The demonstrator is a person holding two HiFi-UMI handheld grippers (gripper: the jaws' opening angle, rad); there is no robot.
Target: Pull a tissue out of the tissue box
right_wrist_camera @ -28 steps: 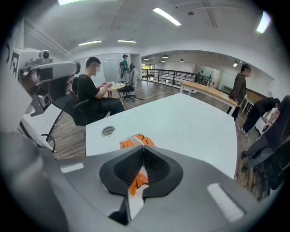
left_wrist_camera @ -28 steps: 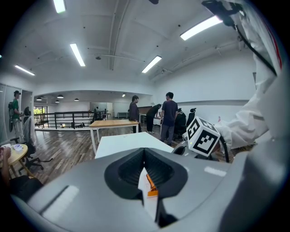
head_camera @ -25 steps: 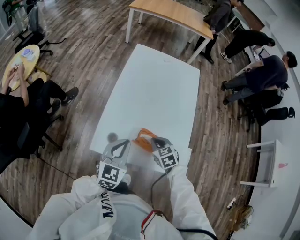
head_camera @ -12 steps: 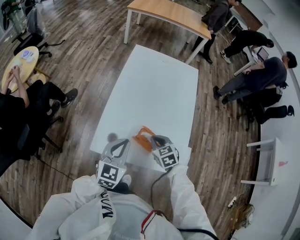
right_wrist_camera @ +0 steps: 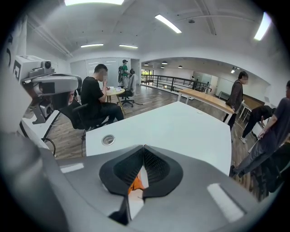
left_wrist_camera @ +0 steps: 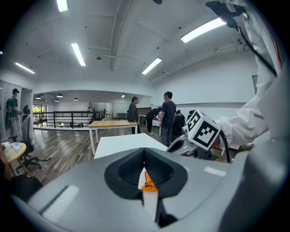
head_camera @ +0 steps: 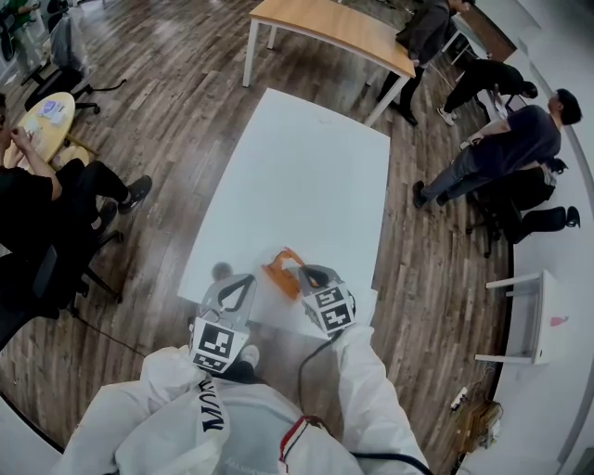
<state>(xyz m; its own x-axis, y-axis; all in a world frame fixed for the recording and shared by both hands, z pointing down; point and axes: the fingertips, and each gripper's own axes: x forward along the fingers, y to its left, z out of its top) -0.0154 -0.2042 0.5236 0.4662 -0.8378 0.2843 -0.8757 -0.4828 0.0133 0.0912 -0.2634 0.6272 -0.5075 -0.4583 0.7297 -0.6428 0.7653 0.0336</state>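
There are two grippers, the left gripper [head_camera: 246, 281] and the right gripper [head_camera: 302, 272], and one tissue box [head_camera: 281, 269]. I count four tables: a white table [head_camera: 306, 176] with one round hole [head_camera: 223, 271], a wooden table [head_camera: 334, 23], a round table [head_camera: 42, 116] and a small side table [head_camera: 529, 320]. Besides the person in white [head_camera: 241, 417], one seated person [head_camera: 37, 199] is at the left and at least three bystanders [head_camera: 515, 144] at the right, where overlapping dark clothes blur the count.

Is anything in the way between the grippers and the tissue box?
Nothing visible. The orange box sits on the table, close by the tips of the left gripper and right gripper, both shut.
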